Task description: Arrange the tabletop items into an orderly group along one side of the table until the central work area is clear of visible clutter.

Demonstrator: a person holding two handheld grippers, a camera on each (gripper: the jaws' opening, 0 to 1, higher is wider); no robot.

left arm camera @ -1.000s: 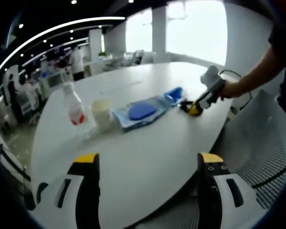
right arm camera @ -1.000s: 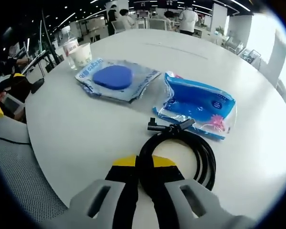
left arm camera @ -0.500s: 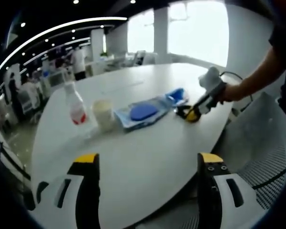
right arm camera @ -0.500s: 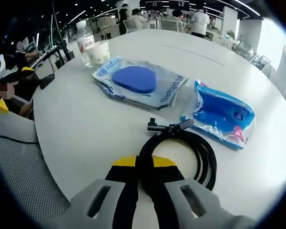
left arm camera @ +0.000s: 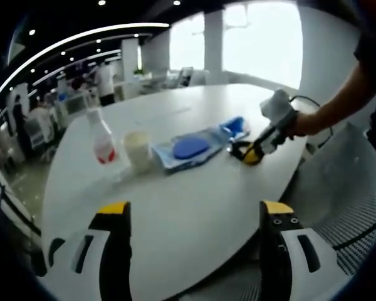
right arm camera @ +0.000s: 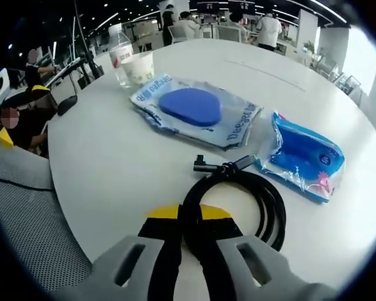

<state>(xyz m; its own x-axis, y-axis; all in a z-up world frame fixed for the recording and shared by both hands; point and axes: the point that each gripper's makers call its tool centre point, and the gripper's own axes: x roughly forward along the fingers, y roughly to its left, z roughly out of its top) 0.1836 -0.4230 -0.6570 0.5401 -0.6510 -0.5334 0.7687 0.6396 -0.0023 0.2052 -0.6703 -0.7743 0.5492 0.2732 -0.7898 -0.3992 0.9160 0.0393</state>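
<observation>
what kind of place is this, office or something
Most likely an open-plan office: a large white meeting table, mesh office chairs at its edge, long ceiling strip lights, and people at desks in the background.

Left gripper (left arm camera: 191,216) at bottom of frame, jaws spread wide apart, yellow-tipped, nothing between them, hanging over the near edge of a white round table (left arm camera: 194,200). At centre left, a clear bottle with red label (left arm camera: 99,139), upright; just to its right, a pale cup (left arm camera: 137,150). Right of the cup, a flat clear packet holding a blue pad (left arm camera: 189,148); touching its far-right end, a blue pouch (left arm camera: 233,124). At centre right, the right gripper (left arm camera: 258,150) reaching in from the right edge, held by a person's hand (left arm camera: 297,122), yellow tips down at a black coiled cable (left arm camera: 242,150) on the table. Grey mesh chair (left arm camera: 348,188) at lower right. Bright windows at top; people standing at upper left.
</observation>
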